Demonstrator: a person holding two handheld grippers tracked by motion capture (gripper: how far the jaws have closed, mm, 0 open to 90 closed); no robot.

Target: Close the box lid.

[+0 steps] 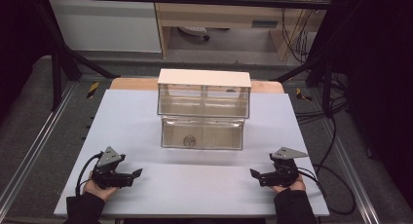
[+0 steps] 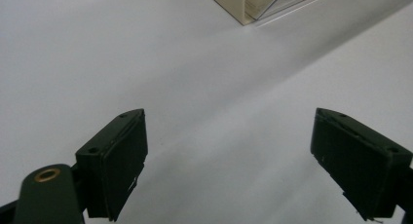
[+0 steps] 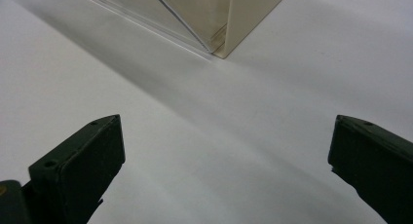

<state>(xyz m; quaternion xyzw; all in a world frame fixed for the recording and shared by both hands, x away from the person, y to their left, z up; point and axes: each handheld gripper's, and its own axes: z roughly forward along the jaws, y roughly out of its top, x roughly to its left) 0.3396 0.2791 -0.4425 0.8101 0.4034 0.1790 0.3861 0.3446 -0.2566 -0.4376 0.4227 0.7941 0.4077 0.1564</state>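
High view: both claws, left claw [image 1: 138, 174] and right claw [image 1: 254, 174], gape empty; a careless reach could shove the clear drawer box [image 1: 203, 109] backward.

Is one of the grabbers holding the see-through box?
No, the left gripper and right gripper rest open on the table, apart from the clear box.

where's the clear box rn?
In the high view the clear box stands mid-table toward the far edge of the white tabletop, ahead of and between the left gripper and the right gripper, touching neither.
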